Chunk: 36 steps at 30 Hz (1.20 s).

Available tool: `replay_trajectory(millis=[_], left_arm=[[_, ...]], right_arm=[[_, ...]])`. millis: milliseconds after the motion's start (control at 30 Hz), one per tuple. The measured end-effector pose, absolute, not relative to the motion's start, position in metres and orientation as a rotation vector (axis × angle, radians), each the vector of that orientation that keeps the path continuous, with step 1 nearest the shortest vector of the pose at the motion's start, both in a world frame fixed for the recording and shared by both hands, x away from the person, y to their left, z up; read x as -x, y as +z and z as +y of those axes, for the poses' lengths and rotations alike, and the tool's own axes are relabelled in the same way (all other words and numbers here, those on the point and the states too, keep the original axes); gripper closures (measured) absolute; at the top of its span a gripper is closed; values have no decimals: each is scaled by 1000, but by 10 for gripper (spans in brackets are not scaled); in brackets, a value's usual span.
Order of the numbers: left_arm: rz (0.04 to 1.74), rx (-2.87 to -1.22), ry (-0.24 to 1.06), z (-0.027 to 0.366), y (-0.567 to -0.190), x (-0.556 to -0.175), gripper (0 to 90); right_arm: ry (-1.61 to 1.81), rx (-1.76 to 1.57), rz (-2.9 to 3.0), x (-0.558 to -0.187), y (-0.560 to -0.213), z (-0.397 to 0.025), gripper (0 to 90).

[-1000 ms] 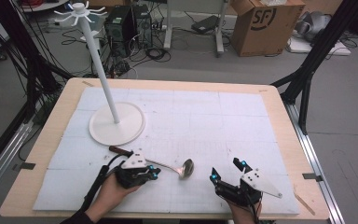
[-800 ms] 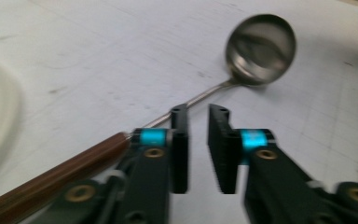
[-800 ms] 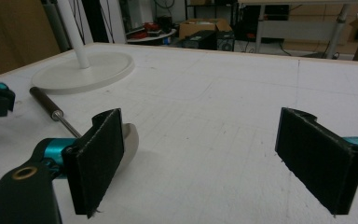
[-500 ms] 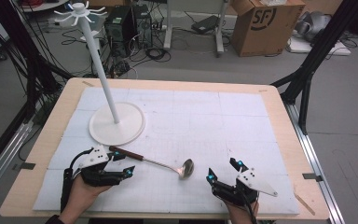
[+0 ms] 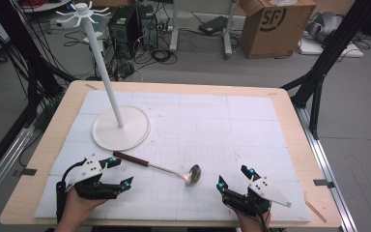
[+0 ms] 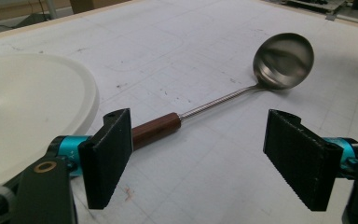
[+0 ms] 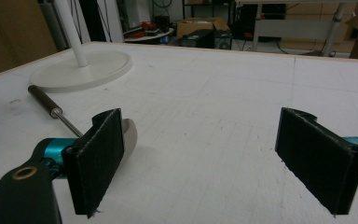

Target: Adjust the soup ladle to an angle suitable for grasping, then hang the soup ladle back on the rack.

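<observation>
Left tool (image 5: 117, 172) drawn back off ladle (image 5: 158, 166) handle, jaws wide, ladle between both tools, right tool (image 5: 233, 180) wide

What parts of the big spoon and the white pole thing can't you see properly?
- Ladle: left gripper view, a jaw covers the end of its brown handle.
- Ladle bowl: right gripper view, mostly behind a jaw.
- White stand: left gripper view, its pole is cut off by the picture's edge.
- Stand's top hooks: high view, too small to count.
</observation>
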<state>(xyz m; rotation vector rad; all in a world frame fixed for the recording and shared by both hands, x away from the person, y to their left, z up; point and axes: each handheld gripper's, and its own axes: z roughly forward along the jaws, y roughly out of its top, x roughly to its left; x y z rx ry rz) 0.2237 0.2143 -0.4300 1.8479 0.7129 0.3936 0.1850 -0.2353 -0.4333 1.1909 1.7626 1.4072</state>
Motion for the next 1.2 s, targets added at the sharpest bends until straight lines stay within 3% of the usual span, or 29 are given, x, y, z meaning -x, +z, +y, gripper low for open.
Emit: replay_trajectory(millis=[433,633,1200], left_arm=[[724,-1733,453,252,-423,-195,176],[756,-1721,461,260,-424,-187,213],[781,-1680,473,265,-426,-176,205]], right_arm=[[1455,-1126,1835,-190,-427,-217,146],[1467,-1067,1931,-210,-416,-201,145],[1510,-855,2271,-280,-379,-131,154]])
